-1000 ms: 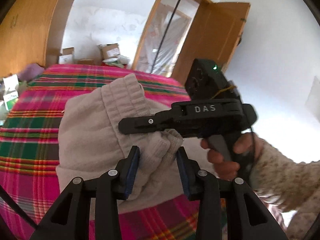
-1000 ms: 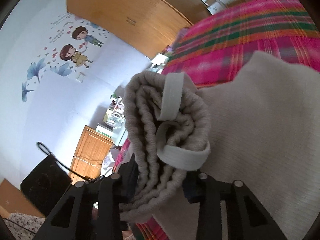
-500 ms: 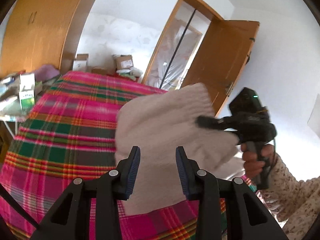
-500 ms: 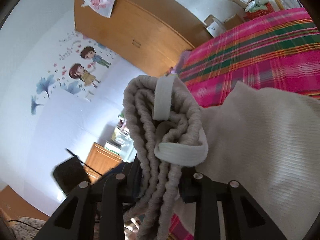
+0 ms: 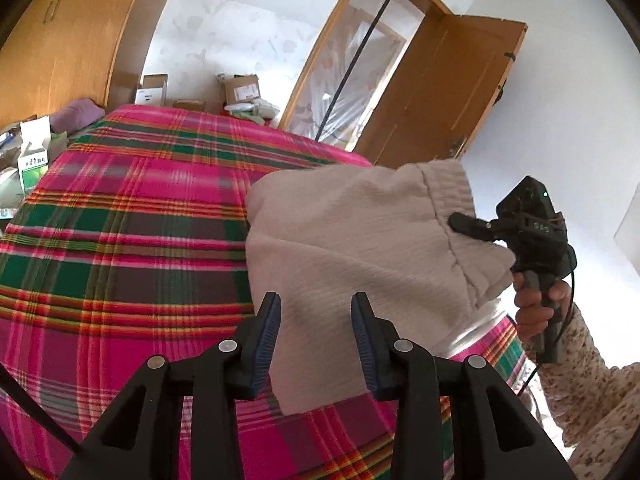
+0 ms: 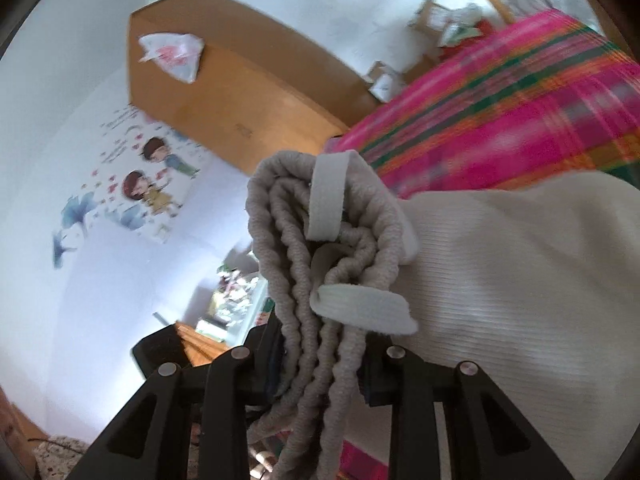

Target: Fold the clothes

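We hold the soft, floppy beige garment (image 5: pixel 360 248) above the plaid bed (image 5: pixel 120 240) by its bunched ribbed waistband, the right claw (image 6: pixel 320 368) clenched on it, while the left claw (image 5: pixel 316 340) hangs released, free for a lower corner.

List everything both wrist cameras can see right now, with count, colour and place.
Beige ribbed knit garment: one, lifted over the bed, elastic waistband bunched in the right gripper.
Plaid bedspread: one, pink, green and orange, covering the bed.
Wooden wardrobe: one, orange-brown, behind the bed.
Wooden door: one, orange-brown, standing open.
Cardboard boxes: several, brown and white, beyond the bed.
Cartoon wall sticker: one, multicoloured, white wall.
Plastic bag: one, white and red, atop the wardrobe.
Right gripper: black, shut on the waistband.
Left gripper: black, blue pads, open.
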{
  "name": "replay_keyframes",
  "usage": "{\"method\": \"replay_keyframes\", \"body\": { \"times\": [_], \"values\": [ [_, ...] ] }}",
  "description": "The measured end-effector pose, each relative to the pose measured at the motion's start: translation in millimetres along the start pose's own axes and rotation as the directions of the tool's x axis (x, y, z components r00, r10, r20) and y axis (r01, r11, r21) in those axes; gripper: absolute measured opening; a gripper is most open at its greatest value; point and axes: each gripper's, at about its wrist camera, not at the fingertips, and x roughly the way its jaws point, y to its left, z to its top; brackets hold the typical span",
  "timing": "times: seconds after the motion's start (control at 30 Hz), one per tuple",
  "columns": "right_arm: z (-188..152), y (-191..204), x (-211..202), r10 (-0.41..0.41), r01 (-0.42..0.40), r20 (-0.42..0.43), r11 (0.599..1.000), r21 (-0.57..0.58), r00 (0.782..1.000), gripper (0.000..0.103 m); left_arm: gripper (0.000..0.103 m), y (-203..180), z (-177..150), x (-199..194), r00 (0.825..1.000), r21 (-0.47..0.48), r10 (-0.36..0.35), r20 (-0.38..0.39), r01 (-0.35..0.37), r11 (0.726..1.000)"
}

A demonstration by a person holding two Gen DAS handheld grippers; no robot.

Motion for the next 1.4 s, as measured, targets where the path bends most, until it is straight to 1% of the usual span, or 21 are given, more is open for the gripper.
{"method": "replay_keyframes", "body": {
  "times": [0.1, 0.17, 0.23, 0.4, 0.5, 0.57, 0.63, 0.7, 0.77, 0.8, 0.83, 0.9, 0.97, 1.07, 1.1, 1.13, 1.17, 1.23, 1.3, 1.37, 1.4],
  "values": [
    [-7.4, -21.0, 3.8, -0.037, 0.038, -0.006, 0.998, 0.047, 0.999, 0.030, 0.038, 4.2, -1.9, 6.3, 1.000, -0.020, 0.003, -0.025, -0.003, 1.000],
    [-13.2, -35.7, 6.6, -0.035, 0.036, -0.015, 0.996, 0.087, 0.999, 0.031, 0.038, 6.2, -3.0, 10.7, 0.999, -0.029, 0.013, -0.039, -0.014, 0.999],
    [-18.4, -44.3, 8.4, -0.050, 0.052, -0.017, 0.994, 0.094, 0.999, 0.031, 0.038, 8.2, -4.1, 15.0, 0.998, -0.039, 0.022, -0.053, -0.024, 0.999],
    [-22.3, -51.6, 3.8, -0.084, 0.086, -0.022, 0.993, 0.081, 0.996, 0.040, 0.038, 6.6, -5.0, 19.9, 0.997, -0.026, 0.035, -0.073, -0.037, 0.999],
    [-22.3, -49.3, -4.4, -0.132, 0.133, -0.020, 0.990, 0.052, 0.991, 0.045, 0.037, 8.1, -1.2, 24.0, 0.996, -0.030, 0.029, -0.078, -0.032, 0.999],
    [-22.5, -41.8, -11.3, -0.174, 0.175, -0.008, 0.985, 0.015, 0.985, 0.046, 0.037, 8.9, -1.6, 25.2, 0.996, -0.032, 0.029, -0.083, -0.032, 0.999],
    [-21.9, -35.6, -22.6, -0.221, 0.222, 0.025, 0.975, -0.006, 0.975, 0.046, 0.037, 9.3, -2.6, 25.7, 0.996, -0.033, 0.027, -0.088, -0.030, 0.999],
    [-19.9, -32.8, -38.7, -0.257, 0.257, 0.083, 0.966, 0.009, 0.963, 0.046, 0.036, 8.3, -4.0, 25.9, 0.996, -0.024, 0.023, -0.088, -0.025, 0.999],
    [-14.5, -26.1, -59.4, -0.300, 0.299, 0.189, 0.954, 0.034, 0.935, 0.046, 0.036, 7.0, -5.2, 26.2, 0.996, -0.014, 0.018, -0.089, -0.019, 1.000],
    [-11.2, -20.4, -65.9, -0.301, 0.305, 0.231, 0.952, 0.018, 0.925, 0.046, 0.036, 6.6, -5.6, 26.4, 0.996, -0.013, 0.014, -0.091, -0.015, 1.000],
    [-6.0, -14.6, -66.1, -0.293, 0.304, 0.237, 0.952, -0.013, 0.926, 0.046, 0.036, 6.5, -5.8, 26.7, 0.996, -0.013, 0.012, -0.093, -0.013, 1.000],
    [5.0, -5.0, -61.0, -0.284, 0.305, 0.221, 0.950, -0.068, 0.933, 0.046, 0.036, 6.8, -6.1, 27.5, 0.995, -0.015, 0.013, -0.095, -0.015, 1.000],
    [14.5, -1.4, -46.6, -0.292, 0.310, 0.183, 0.948, -0.075, 0.939, 0.046, 0.036, 7.3, -6.3, 28.4, 0.995, -0.018, 0.014, -0.098, -0.016, 1.000],
    [22.1, -6.3, -25.9, -0.303, 0.312, 0.115, 0.947, -0.079, 0.946, 0.046, 0.036, 4.8, -6.6, 28.9, 0.994, -0.004, 0.026, -0.102, -0.027, 1.000],
    [24.6, -5.1, -19.0, -0.299, 0.308, 0.099, 0.946, -0.096, 0.949, 0.045, 0.036, 3.9, -6.8, 29.0, 0.994, 0.003, 0.032, -0.103, -0.032, 0.999],
    [26.2, -4.6, -12.2, -0.304, 0.312, 0.085, 0.944, -0.107, 0.949, 0.041, 0.036, 3.5, -7.0, 29.1, 0.994, 0.009, 0.035, -0.104, -0.034, 0.999],
    [26.1, -5.4, -11.4, -0.305, 0.313, 0.086, 0.944, -0.105, 0.949, 0.027, 0.036, 3.9, -7.1, 29.2, 0.994, 0.009, 0.035, -0.106, -0.034, 0.999],
    [25.5, -7.6, -12.3, -0.304, 0.313, 0.094, 0.945, -0.094, 0.948, 0.023, 0.036, 5.7, -7.3, 29.6, 0.994, 0.000, 0.027, -0.108, -0.028, 1.000],
    [26.9, -15.8, -17.3, -0.306, 0.315, 0.124, 0.947, -0.059, 0.944, 0.019, 0.036, 6.3, -7.9, 30.7, 0.994, -0.005, 0.019, -0.112, -0.020, 1.000],
    [27.4, -26.6, -25.9, -0.316, 0.320, 0.149, 0.947, -0.006, 0.937, 0.009, 0.036, 5.4, -8.8, 31.8, 0.993, 0.001, 0.015, -0.119, -0.015, 1.000],
    [27.8, -32.7, -28.9, -0.320, 0.322, 0.157, 0.947, 0.017, 0.934, 0.009, 0.036, 4.8, -9.1, 32.0, 0.993, 0.005, 0.014, -0.119, -0.014, 1.000]
  ]
}}
